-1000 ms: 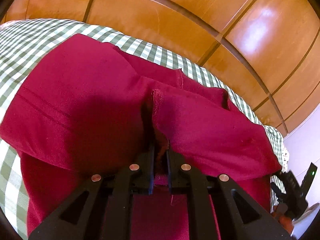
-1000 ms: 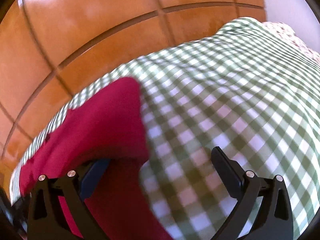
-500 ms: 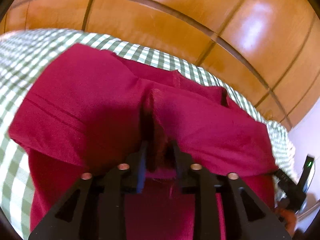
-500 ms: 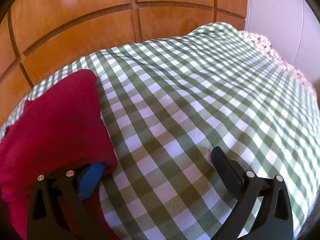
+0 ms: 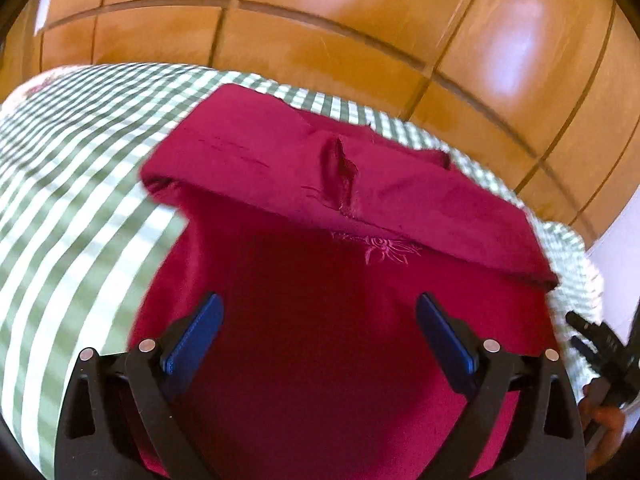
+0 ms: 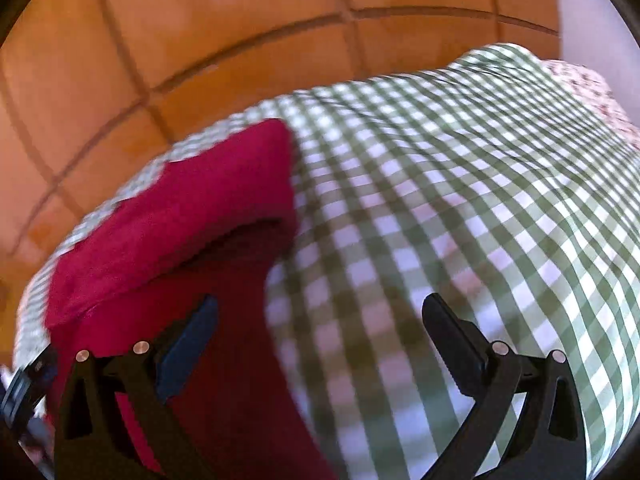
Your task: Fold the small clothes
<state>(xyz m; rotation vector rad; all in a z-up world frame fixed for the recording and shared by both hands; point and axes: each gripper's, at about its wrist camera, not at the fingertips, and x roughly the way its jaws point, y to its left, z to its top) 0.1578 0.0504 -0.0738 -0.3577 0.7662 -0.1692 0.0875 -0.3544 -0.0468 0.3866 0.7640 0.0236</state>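
A dark red garment point(image 5: 320, 280) lies on a green-and-white checked cloth point(image 5: 80, 184). Its far part is folded back over the near part, with a fold edge running across and a small embroidered flower below it. My left gripper point(image 5: 318, 320) is open and empty above the near part of the garment. In the right wrist view the same red garment point(image 6: 192, 240) lies at the left. My right gripper point(image 6: 320, 320) is open and empty, its left finger over the garment's edge and its right finger over the checked cloth point(image 6: 480, 200).
An orange-brown tiled floor point(image 5: 320, 32) lies beyond the far edge of the cloth-covered surface. The other gripper and a hand point(image 5: 604, 380) show at the right edge of the left wrist view. A flowered cloth point(image 6: 592, 92) lies at the far right.
My left gripper has opened, let go of the red garment and pulled back. The folded part now lies flat. My right gripper stayed open and shifted a little.
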